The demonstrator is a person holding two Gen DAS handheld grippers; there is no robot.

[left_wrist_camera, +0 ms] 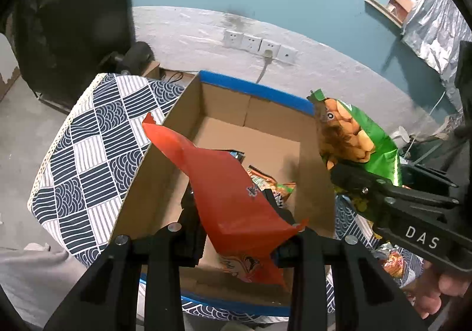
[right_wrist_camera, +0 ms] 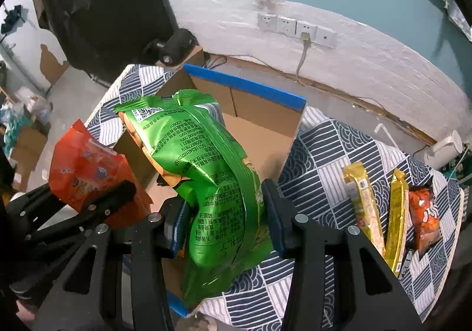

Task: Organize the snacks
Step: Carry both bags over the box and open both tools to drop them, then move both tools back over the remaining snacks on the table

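Left wrist view: your left gripper (left_wrist_camera: 236, 224) pinches the orange packet (left_wrist_camera: 233, 204) above the cardboard box (left_wrist_camera: 309, 171); your right gripper (right_wrist_camera: 224, 219) clamps the green bag (right_wrist_camera: 206, 171) over its near edge. Lower both inside the walls before releasing.

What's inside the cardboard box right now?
A few snack packets lie on the floor of the cardboard box. The orange bag held in the left gripper covers part of them, so their count is unclear.
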